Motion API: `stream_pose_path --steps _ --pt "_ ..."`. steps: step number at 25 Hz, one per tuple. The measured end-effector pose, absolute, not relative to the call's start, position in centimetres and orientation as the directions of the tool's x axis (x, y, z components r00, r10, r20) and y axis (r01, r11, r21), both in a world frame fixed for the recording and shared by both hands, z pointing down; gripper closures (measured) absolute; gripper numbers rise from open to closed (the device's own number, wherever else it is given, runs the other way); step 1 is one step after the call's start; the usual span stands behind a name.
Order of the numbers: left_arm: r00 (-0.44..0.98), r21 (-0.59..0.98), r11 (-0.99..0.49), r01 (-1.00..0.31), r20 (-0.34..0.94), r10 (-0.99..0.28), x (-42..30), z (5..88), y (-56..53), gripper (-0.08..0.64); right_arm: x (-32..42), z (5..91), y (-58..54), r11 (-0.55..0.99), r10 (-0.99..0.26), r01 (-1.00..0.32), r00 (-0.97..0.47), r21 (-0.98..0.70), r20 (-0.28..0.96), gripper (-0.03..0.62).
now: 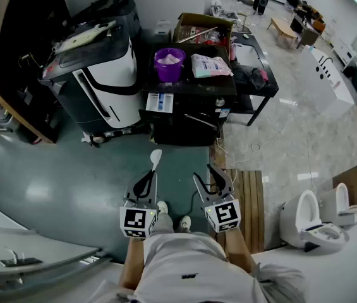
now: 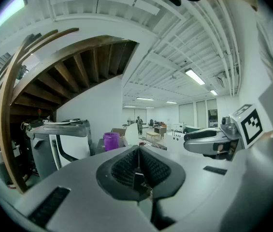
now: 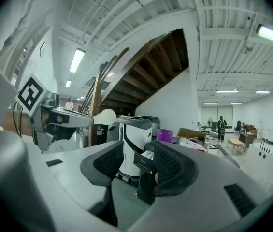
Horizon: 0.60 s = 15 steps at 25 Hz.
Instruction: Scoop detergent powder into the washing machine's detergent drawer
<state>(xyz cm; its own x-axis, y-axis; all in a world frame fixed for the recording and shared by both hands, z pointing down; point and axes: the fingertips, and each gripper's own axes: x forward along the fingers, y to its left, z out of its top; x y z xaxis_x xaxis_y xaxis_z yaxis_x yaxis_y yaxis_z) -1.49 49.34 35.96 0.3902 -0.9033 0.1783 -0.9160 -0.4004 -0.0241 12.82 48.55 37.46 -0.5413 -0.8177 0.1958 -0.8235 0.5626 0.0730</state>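
Clearly the approach comes first: both grippers hang well short of the washing machine. The left gripper is clamped tight on the handle of a white spoon, bowl pointing forward. The right gripper stands wide apart with nothing between its jaws. The purple tub of powder sits near the left edge of the machine's top. The detergent drawer juts out below that front left corner. Best to step close, keep the spoon level, and dip it shallowly into the tub.
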Motion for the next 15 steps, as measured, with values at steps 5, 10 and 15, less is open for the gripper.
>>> stream_pose_path --steps 5,10,15 --pt "0.401 -0.030 -0.412 -0.911 0.176 -0.899 -2.0 36.1 48.3 0.543 12.0 38.3 47.7 0.554 -0.822 -0.830 -0.535 0.056 0.196 0.419" --pt "0.409 -0.021 -0.419 -0.908 0.182 -0.894 -2.7 36.8 45.8 0.543 11.4 38.8 45.3 0.555 -0.820 -0.830 -0.535 0.056 0.206 0.419" --pt "0.433 -0.009 -0.442 -0.897 0.181 -0.883 -3.8 37.2 41.7 0.543 10.4 39.1 41.4 0.541 -0.826 -0.839 -0.517 0.059 0.222 0.419"
